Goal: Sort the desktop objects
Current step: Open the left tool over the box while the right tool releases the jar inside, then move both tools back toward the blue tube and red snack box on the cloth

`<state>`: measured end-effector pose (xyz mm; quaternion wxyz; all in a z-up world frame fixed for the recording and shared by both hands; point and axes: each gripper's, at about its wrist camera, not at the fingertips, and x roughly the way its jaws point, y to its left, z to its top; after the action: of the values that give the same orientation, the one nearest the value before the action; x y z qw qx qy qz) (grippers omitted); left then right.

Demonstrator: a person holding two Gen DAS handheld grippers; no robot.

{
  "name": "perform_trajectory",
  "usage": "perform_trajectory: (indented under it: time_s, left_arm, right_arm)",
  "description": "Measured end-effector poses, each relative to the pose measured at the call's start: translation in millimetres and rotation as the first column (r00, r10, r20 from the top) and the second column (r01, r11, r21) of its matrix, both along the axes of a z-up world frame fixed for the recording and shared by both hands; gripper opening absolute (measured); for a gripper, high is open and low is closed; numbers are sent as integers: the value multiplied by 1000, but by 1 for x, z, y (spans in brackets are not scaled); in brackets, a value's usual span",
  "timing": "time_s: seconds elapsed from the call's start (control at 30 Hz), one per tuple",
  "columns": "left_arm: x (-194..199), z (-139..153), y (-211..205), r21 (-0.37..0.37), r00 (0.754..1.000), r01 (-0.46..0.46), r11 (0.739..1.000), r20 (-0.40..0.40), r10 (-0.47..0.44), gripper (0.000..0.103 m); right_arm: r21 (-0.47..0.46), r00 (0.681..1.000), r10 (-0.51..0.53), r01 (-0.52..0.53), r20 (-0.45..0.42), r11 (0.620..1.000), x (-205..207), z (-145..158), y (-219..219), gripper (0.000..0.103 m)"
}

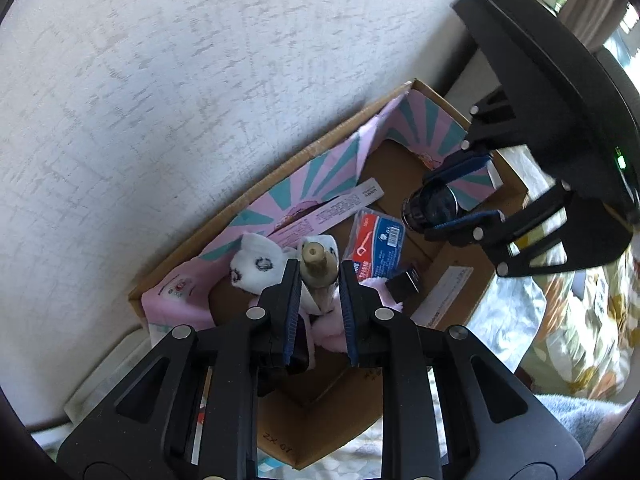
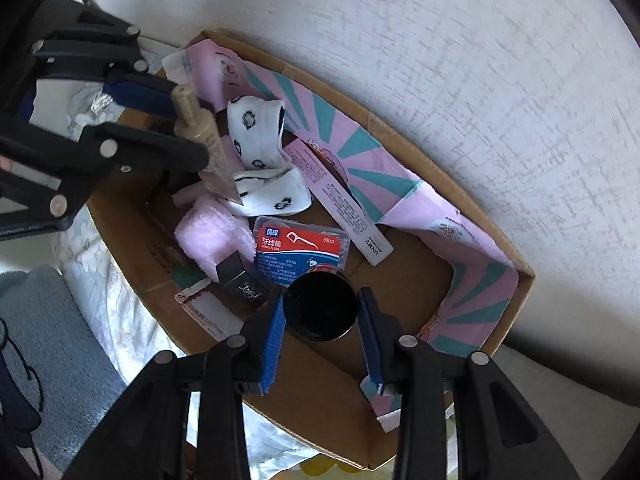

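A cardboard box [image 1: 320,424] [image 2: 132,240] lined with pink and teal paper stands against the wall. My left gripper [image 1: 319,280] is shut on a beige tube [image 1: 316,268] over the box's left part; the tube also shows in the right wrist view [image 2: 204,136]. My right gripper [image 2: 322,312] is shut on a black round jar [image 2: 322,306] over the box's right part; the jar also shows in the left wrist view [image 1: 430,206]. In the box lie white patterned socks [image 2: 260,152], a pink cloth [image 2: 212,236], a dental floss pack [image 2: 300,248], a small black box [image 2: 244,284] and a long pink carton [image 2: 340,204].
The textured white wall [image 1: 160,100] rises just behind the box. A flowered bed cover [image 1: 580,340] lies under and around the box. A grey mat [image 2: 40,340] is at the lower left in the right wrist view.
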<state>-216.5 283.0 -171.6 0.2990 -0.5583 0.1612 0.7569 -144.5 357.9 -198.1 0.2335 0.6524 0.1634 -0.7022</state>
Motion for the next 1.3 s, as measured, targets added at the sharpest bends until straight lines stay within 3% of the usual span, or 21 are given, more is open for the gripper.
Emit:
perform_trajectory:
  time_s: [0.03,0.07,0.1,0.13,0.17,0.57,0.8,0.93,1.13,1.3]
  left_arm:
    - [0,1,-1,1,1000,-7,1000,-9,7,23]
    - [0,3,-1,0,1000,-12,1000,-16,12,46]
    - [1,4,-2,0,1000,-14,1000,-15,14,96]
    - [2,6,-4,17,1000,-13,1000,-18,13,100]
    - [2,7,-6,41,1000,-6,999,-20,7,103]
    - [19,17,-27,64,999,-11,998,-52,14,103]
    - [31,40,-72,65,996,-44,997,-73,49,103]
    - [34,65,-122,134,983,-145,980,-96,158,103]
    - [47,98,-199,158,939,-267,951,-181,294,103]
    - [63,93,-250,198,921,-346,917,-113,372,103]
  right_arm:
    - [7,1000,5,-5,-6,1000,0,1,-1,37]
    - [8,1000,5,-5,-9,1000,1,1,-2,50]
    - [6,1000,5,-5,-9,1000,1,2,-2,60]
    - [5,1000,6,-6,-14,1000,1,4,-3,84]
    - [3,1000,12,-12,-24,1000,2,5,-4,101]
    - [51,995,22,-16,-102,999,10,17,-11,103]
    - [54,990,11,-3,-142,999,13,37,-26,103]
    - [-44,985,-58,52,-161,998,15,62,-37,103]
    - [-152,974,-59,26,-218,988,18,108,-73,103]
    - [-145,972,20,-55,-232,988,14,118,-121,103]
